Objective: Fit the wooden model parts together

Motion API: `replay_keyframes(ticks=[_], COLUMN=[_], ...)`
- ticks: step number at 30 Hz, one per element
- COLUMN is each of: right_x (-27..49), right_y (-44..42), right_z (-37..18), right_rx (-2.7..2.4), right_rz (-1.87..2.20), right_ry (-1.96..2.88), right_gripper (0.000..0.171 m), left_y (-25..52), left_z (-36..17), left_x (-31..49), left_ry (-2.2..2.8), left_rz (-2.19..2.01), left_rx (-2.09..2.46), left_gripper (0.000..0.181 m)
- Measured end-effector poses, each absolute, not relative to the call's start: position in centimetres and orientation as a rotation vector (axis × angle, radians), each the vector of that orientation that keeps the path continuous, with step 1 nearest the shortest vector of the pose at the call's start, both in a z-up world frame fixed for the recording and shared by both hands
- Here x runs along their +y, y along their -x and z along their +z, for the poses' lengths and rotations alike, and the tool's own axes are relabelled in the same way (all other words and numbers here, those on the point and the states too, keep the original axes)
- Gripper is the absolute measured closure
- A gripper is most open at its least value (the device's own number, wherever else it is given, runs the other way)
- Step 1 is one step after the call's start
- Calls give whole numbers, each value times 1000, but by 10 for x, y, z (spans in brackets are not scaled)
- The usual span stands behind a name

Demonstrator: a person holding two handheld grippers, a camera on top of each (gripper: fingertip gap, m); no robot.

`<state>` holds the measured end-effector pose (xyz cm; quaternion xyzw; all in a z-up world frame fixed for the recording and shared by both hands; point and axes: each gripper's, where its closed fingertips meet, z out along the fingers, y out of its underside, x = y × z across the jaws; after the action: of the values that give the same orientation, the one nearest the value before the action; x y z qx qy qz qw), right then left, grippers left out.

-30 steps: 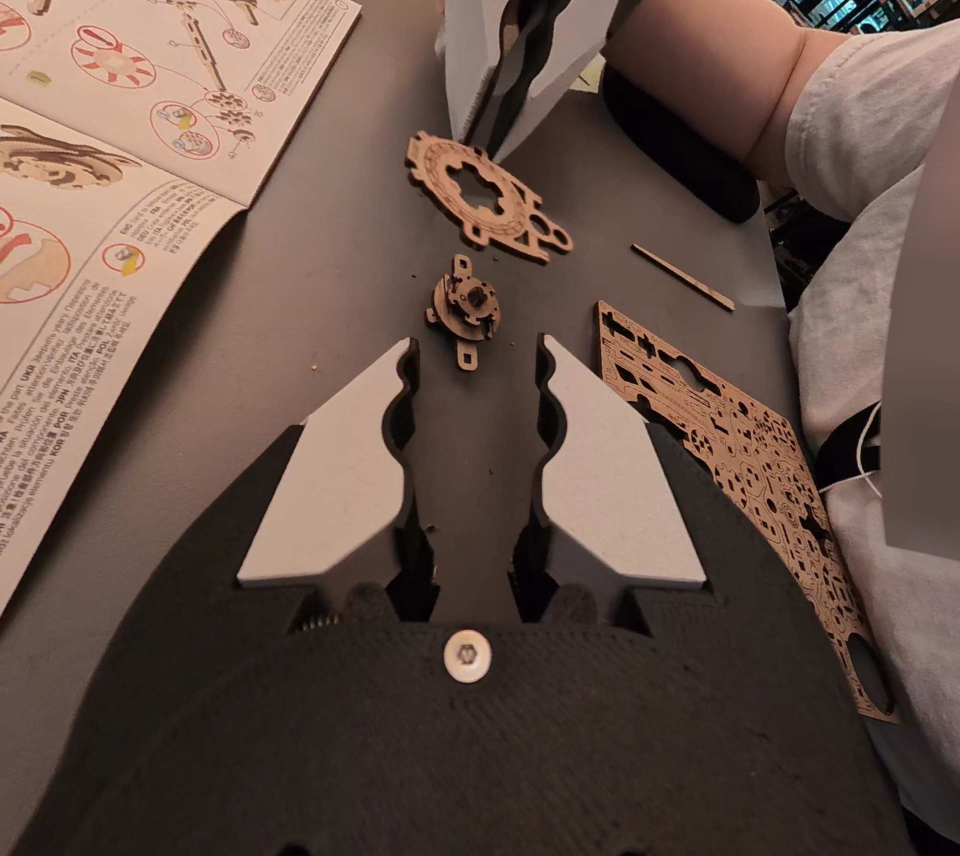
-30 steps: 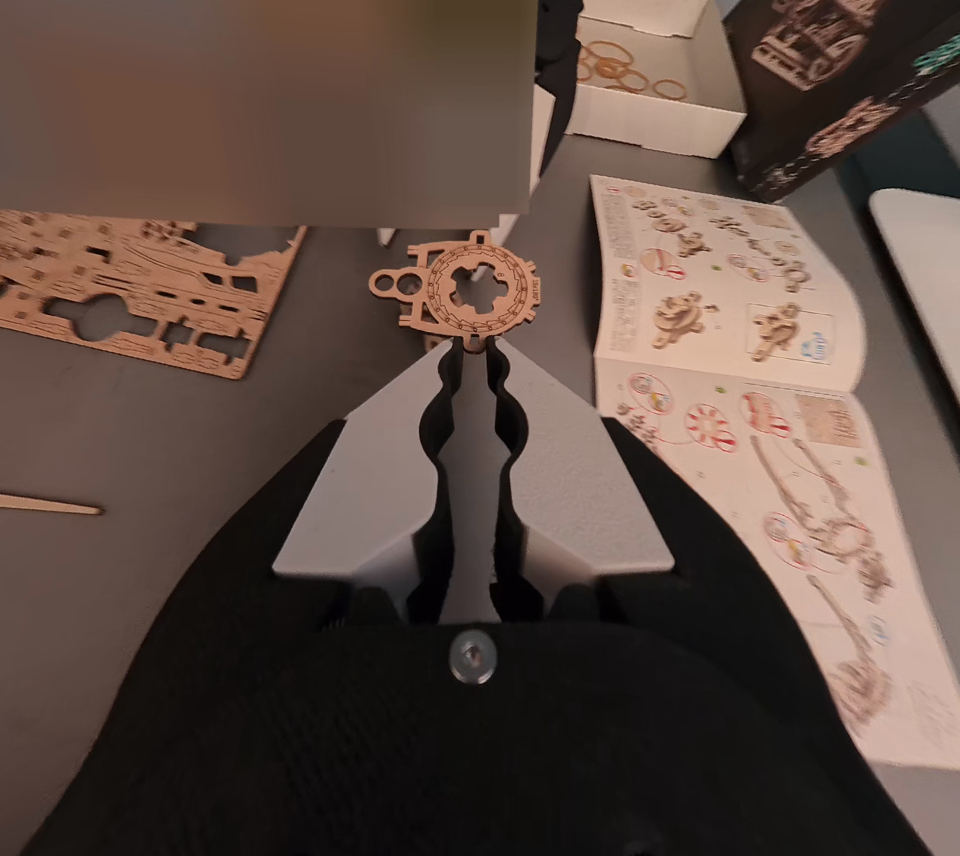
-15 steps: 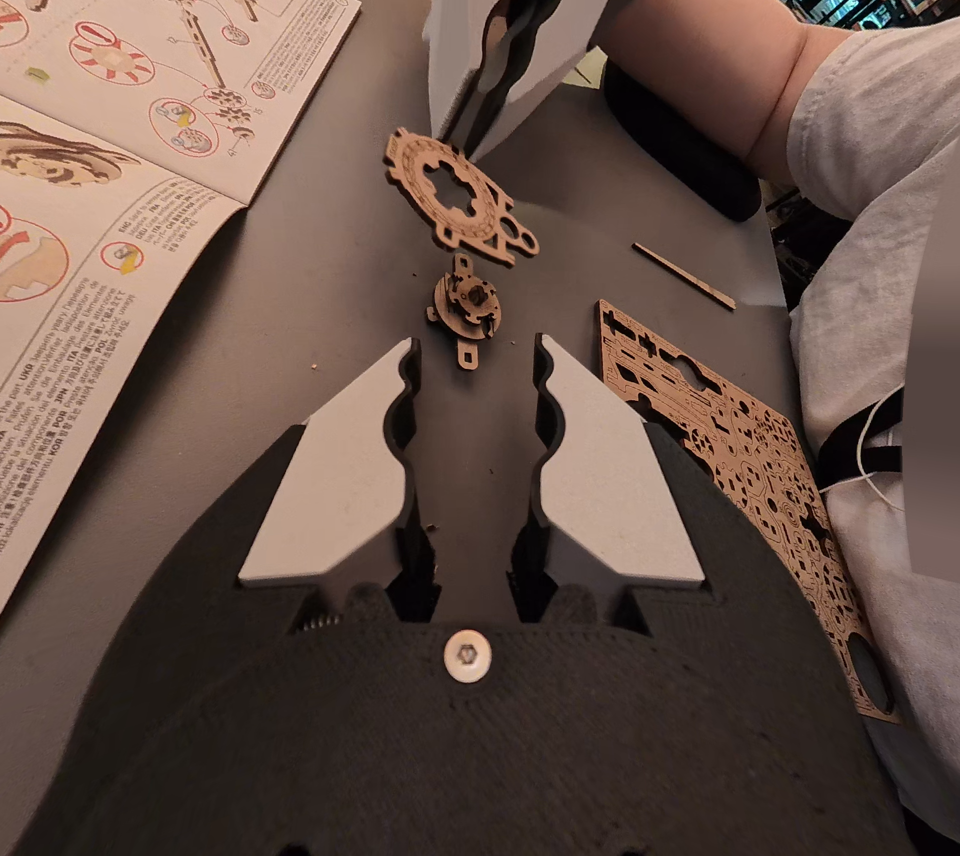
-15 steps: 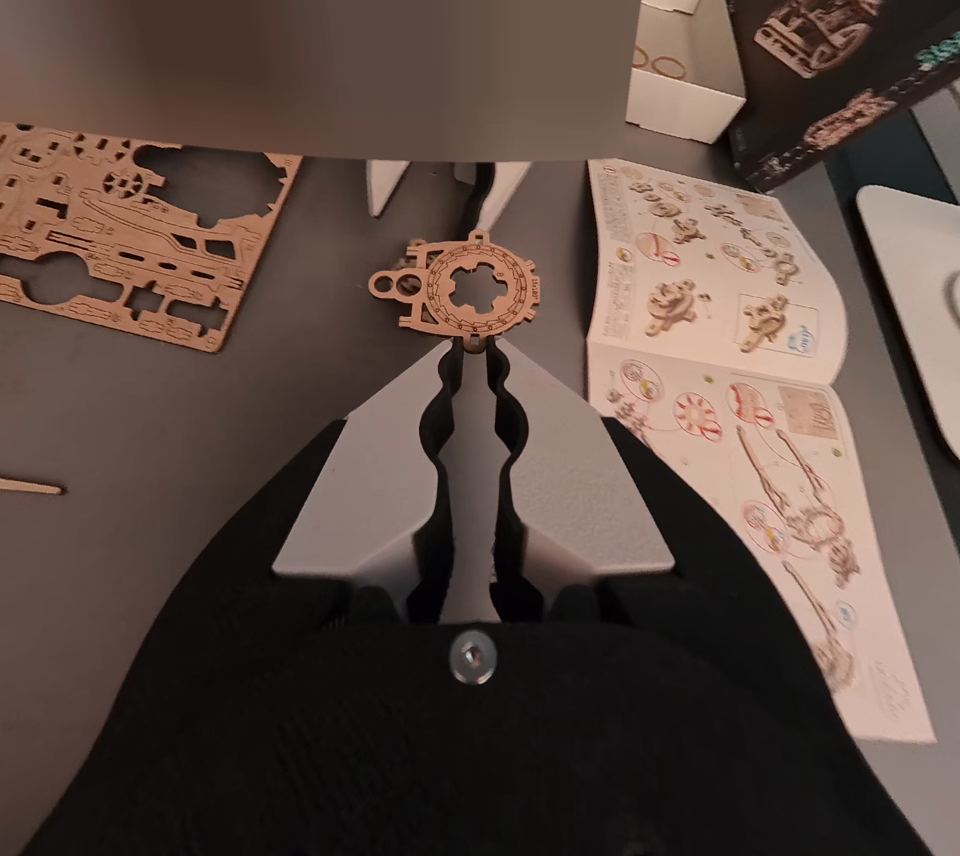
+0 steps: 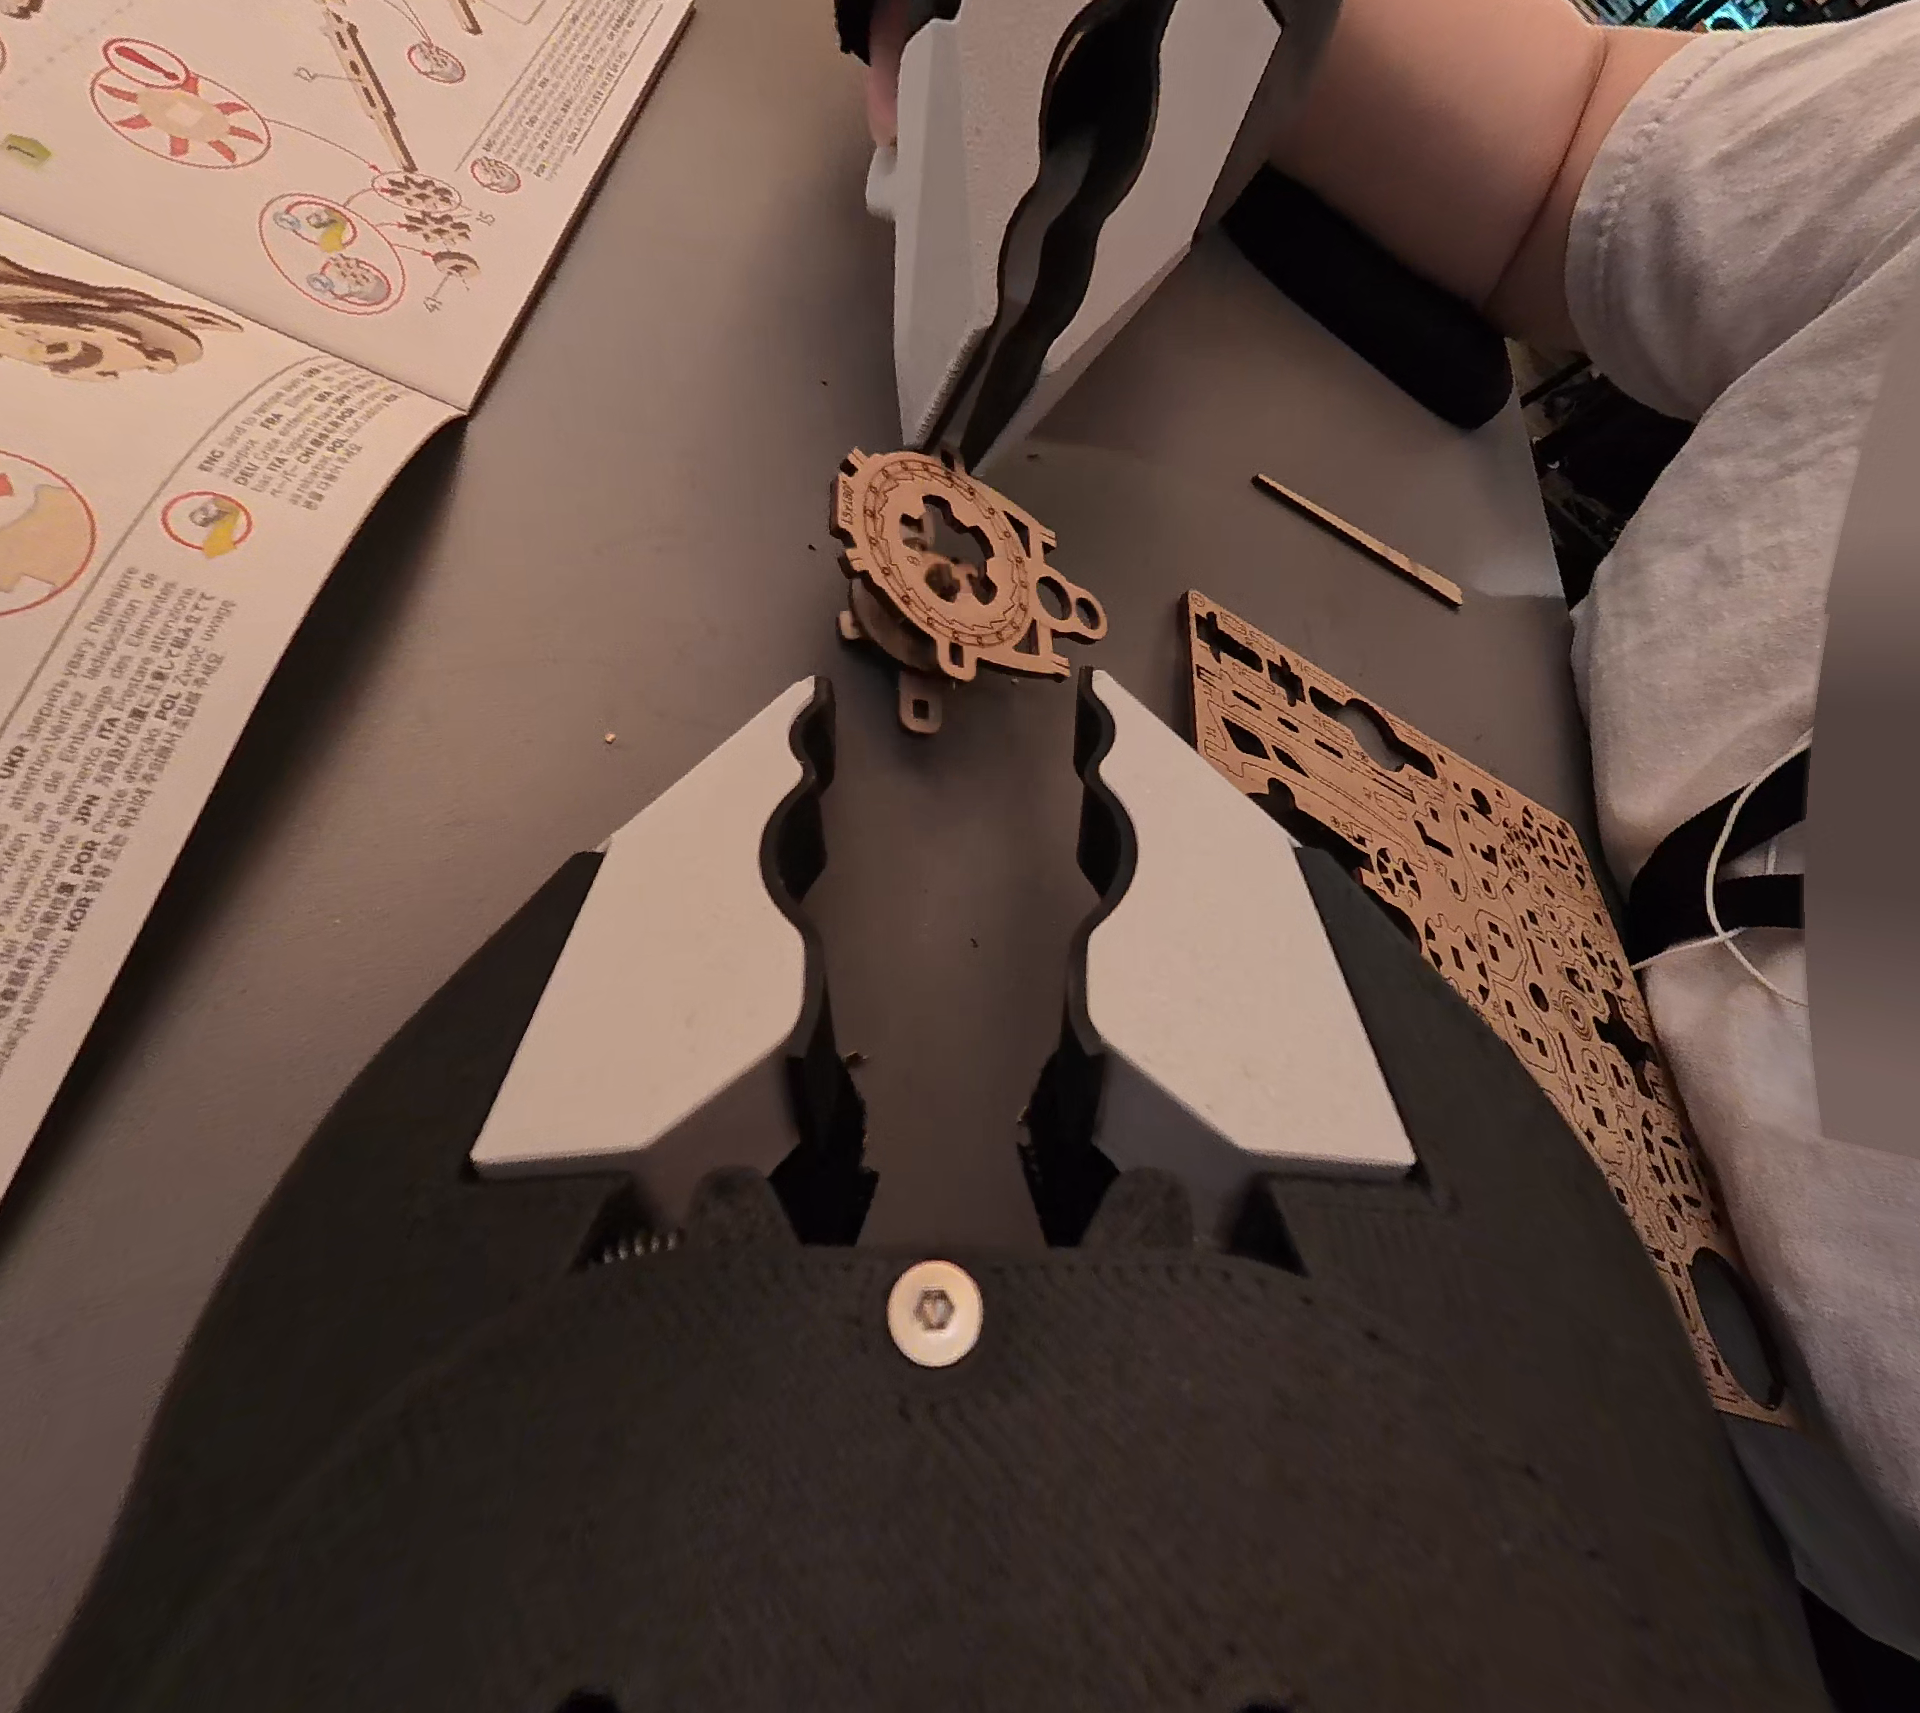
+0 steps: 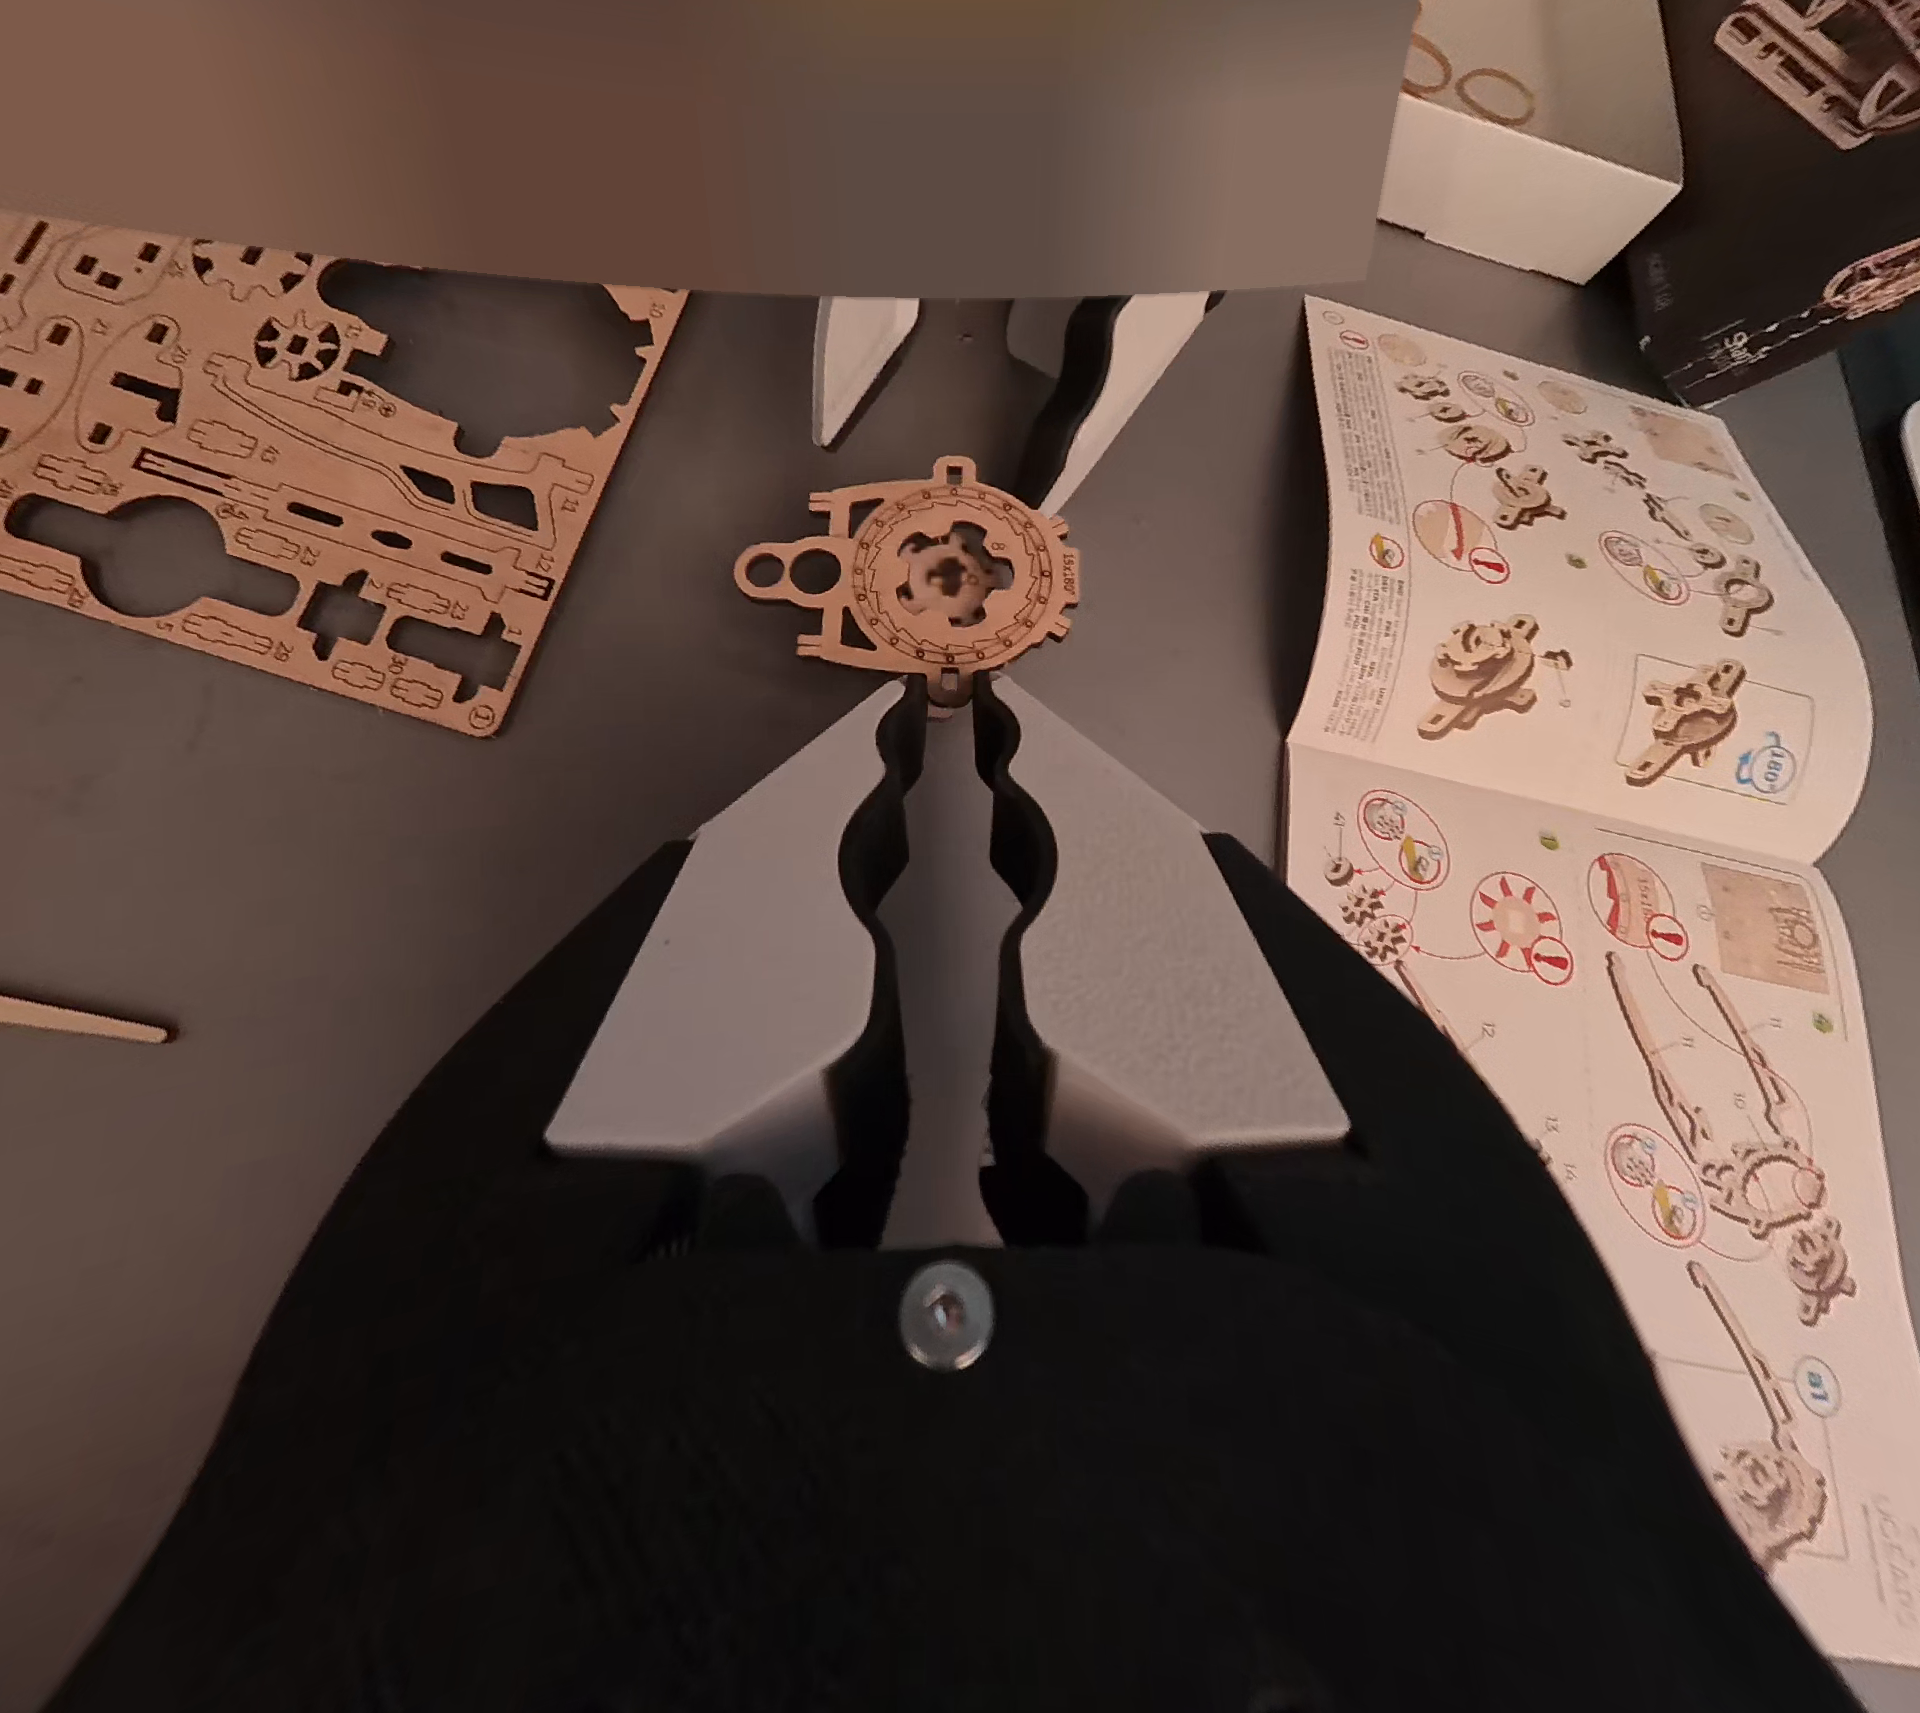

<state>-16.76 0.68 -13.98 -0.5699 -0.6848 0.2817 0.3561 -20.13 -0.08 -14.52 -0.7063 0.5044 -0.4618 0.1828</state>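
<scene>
While the left gripper (image 5: pixel 948 713) sits low on the surface (image 5: pixel 644 583) w/ jaws wide and empty, the hub (image 5: pixel 914 640) lies just ahead of its tips, its tab pointing back toward them. Over the hub, tilted, hangs the ring plate (image 5: pixel 951 567), pinched at its far rim by the right gripper (image 6: pixel 938 684), jaws narrow, clamped on that edge. In the right wrist view the hub shows through the plate's lobed centre hole, so the two look roughly lined up; seated or only resting, can't tell. Plate's long axis runs across, lug w/ two holes toward the parts sheet (image 5: pixel 1496 915). Left gripper is nearer the hub; prob. it steadies the hub as the right one presses down.
</scene>
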Motion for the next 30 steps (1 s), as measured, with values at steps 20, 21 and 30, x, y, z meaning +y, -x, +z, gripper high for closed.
replay_keyframes(ticks=[20, 21, 30], right_x=[3, 3, 2], right_y=[170, 170, 173], right_z=[-147, -147, -146], right_rx=[-1788, -1789, -1794], right_rz=[750, 750, 719], right_ry=[1551, 1557, 1589], right_gripper=[163, 163, 163], left_y=[201, 201, 201], left_z=[-145, -145, -145], left_x=[-1, -1, 0], left_ry=[1994, 1994, 1993], left_rz=[-1309, -1309, -1306], left_rx=[1420, 1420, 1419], left_gripper=[136, 137, 137])
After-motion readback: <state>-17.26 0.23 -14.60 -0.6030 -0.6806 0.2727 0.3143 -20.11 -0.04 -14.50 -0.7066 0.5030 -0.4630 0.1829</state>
